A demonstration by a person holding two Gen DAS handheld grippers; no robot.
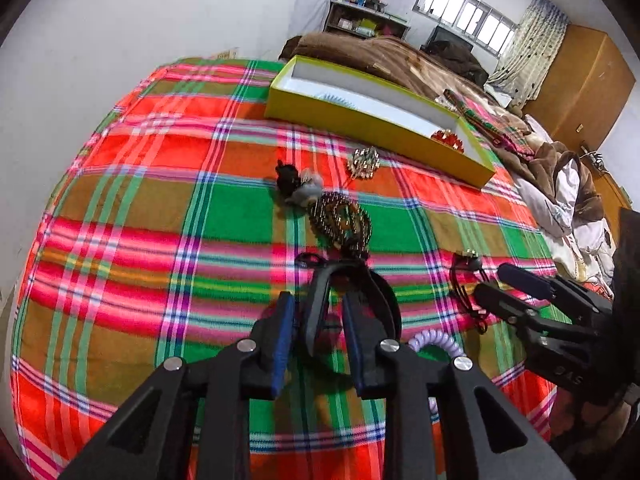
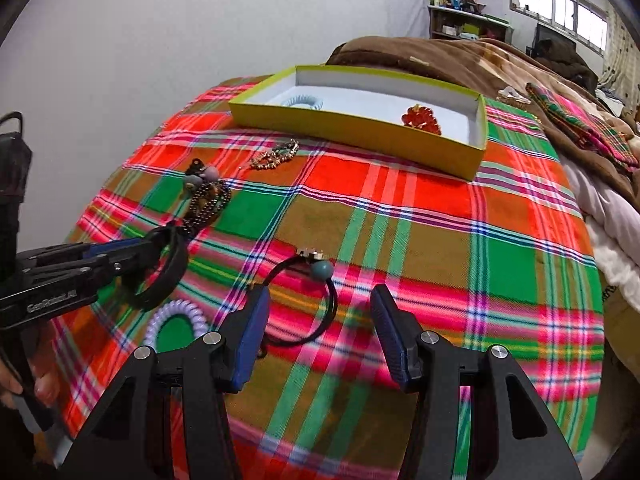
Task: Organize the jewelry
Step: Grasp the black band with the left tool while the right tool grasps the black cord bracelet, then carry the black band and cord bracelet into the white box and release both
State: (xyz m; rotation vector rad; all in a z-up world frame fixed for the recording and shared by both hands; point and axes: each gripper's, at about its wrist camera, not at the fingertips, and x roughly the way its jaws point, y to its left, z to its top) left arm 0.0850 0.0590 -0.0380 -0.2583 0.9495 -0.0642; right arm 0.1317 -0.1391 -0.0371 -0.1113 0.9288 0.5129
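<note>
My left gripper (image 1: 318, 308) is shut on a wide black band (image 1: 384, 300), lifted just above the plaid blanket; it shows in the right wrist view (image 2: 160, 276) too. My right gripper (image 2: 320, 308) is open over a thin black hair tie with a teal bead (image 2: 322, 270). A purple coil tie (image 2: 176, 320) lies beside it. Dark bead bracelets (image 1: 340, 220), a small gold bead piece (image 1: 364, 164) and a black-and-grey tie (image 1: 298, 184) lie further out. The yellow box (image 2: 360, 136) holds a red bead piece (image 2: 420, 118) and a blue coil tie (image 2: 302, 102).
The plaid blanket (image 1: 160, 200) covers the bed. A brown blanket (image 2: 460, 60) and crumpled bedding (image 1: 568, 196) lie behind and right of the box. A white wall runs along the left; a shelf (image 1: 364, 20) and wardrobe (image 1: 580, 88) stand far back.
</note>
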